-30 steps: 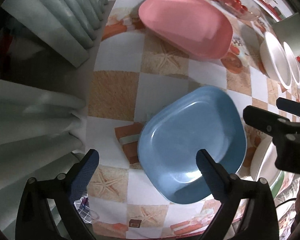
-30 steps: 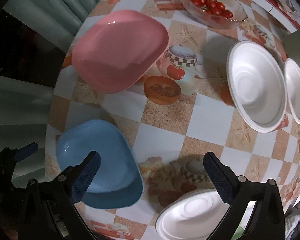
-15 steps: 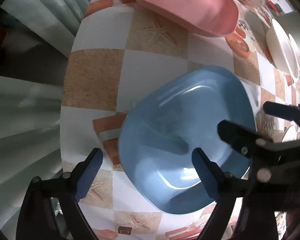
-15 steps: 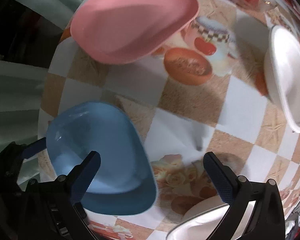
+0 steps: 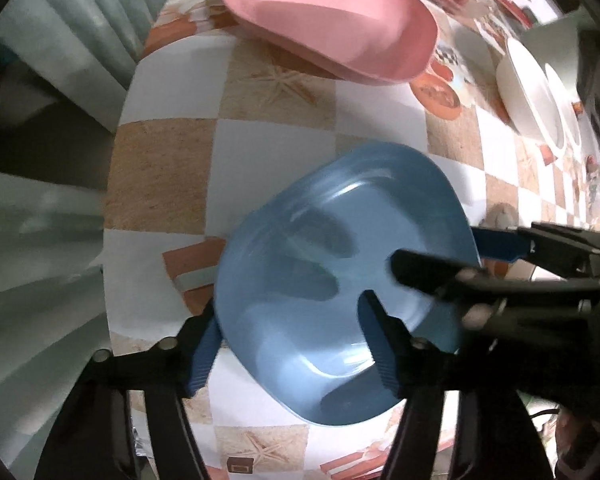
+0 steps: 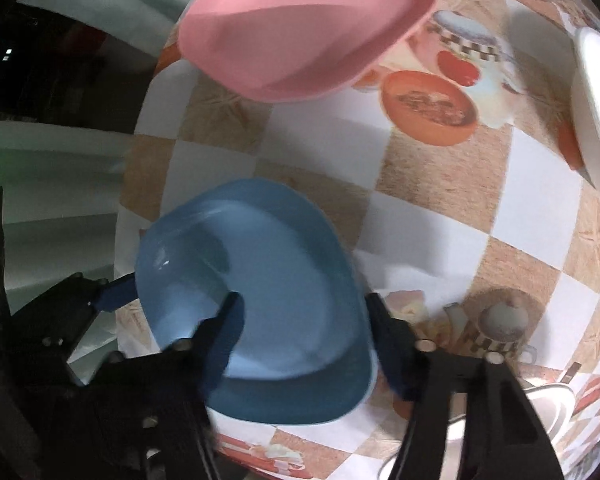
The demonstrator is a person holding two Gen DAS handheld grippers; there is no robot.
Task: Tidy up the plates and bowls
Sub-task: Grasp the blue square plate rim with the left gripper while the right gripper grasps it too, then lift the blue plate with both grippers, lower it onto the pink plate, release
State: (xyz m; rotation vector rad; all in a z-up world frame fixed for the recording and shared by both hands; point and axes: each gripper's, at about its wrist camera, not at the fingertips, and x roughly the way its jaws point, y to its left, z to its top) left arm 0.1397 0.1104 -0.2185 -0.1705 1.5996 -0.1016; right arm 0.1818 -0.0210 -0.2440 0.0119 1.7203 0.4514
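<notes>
A: The blue bowl (image 5: 340,280) sits at the near edge of the checked tablecloth (image 5: 268,152), with the pink bowl (image 5: 332,20) beyond it, well apart. Both tools are on it. The left gripper (image 5: 288,340) straddles the bowl's left rim, one finger outside the wall, one inside the basin.

B: And the right gripper (image 6: 300,340) straddles the opposite rim the same way. Both sets of jaws have just been closing, with the wall between them. In the right wrist view the pads seem to meet the wall; in the left one the outer pad touches the rim, and the inner looks set against the inside.

A: So each looks clamped on the bowl, though blur leaves it uncertain. How would it handle?

B: Probably light, stiff plastic, glossy, so likely slippery. A pinch across the thin wall, low enough to catch more than the lip, seems soundest. With two opposite holds it should lift level, if they rise together.

A: The white plates (image 5: 528,92) lie beyond the blue bowl, toward the right.

B: Untouched, as is the pink bowl.
</notes>
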